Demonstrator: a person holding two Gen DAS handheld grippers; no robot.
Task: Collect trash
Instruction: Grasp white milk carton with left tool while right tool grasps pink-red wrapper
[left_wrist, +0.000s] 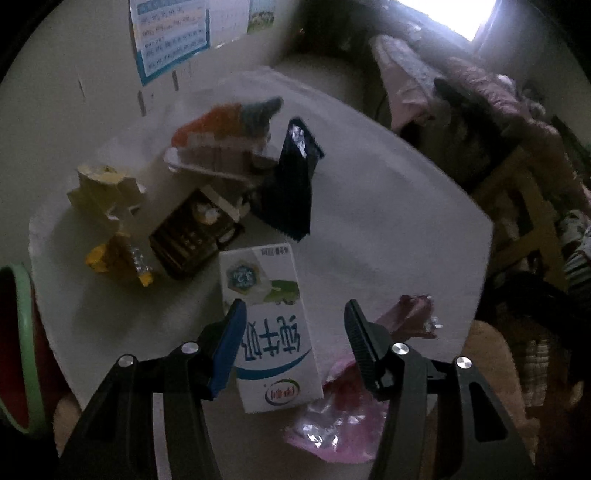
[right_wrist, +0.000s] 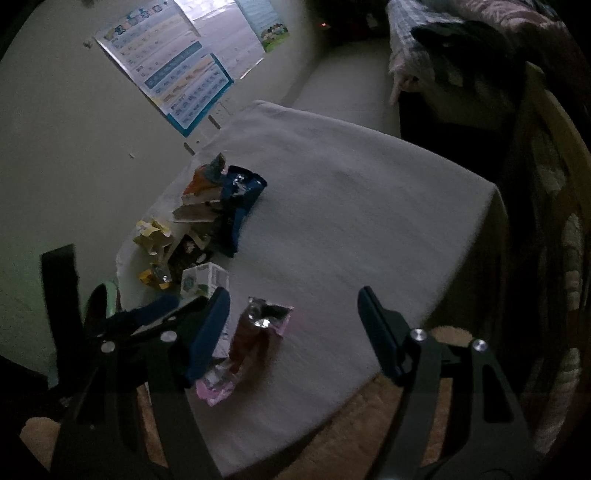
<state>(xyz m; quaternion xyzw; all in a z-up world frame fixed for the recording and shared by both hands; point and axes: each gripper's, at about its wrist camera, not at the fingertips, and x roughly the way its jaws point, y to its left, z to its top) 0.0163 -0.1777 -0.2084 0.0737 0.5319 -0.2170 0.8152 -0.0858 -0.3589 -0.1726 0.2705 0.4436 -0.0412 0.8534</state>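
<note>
1. While the left tool (left_wrist: 291, 325) hangs over the milk carton (left_wrist: 271, 332), its jaws stand spread, one on each side of the carton's width, not pressing; it holds nothing.
2. Carton lies flat near the bench's (left_wrist: 388, 221) near edge, printed face up. Judgement: thin card, likely empty, so light, and it will crush if squeezed hard. Take it across the narrow width at mid-length, with light pressure.
3. Pink wrapper (right_wrist: 255, 339) lies just right of the carton at the same near edge, touching or nearly so. Judgement: foil film, limp, slippery, near weightless. Pinch a crumpled fold, not a flat face.
4. Right tool (right_wrist: 295, 325) is spread wide and empty, above the pink wrapper, left finger beside it.
5. Toward the bench's left edge sits the rest: dark blue bag (left_wrist: 295, 177), brown packet (left_wrist: 192, 236), yellow scraps (left_wrist: 107, 192), orange box (left_wrist: 221, 140). All look light and crumpled.
6. Green-rimmed bin (left_wrist: 22, 332) sits off the bench's left edge, probably the drop target.
</note>
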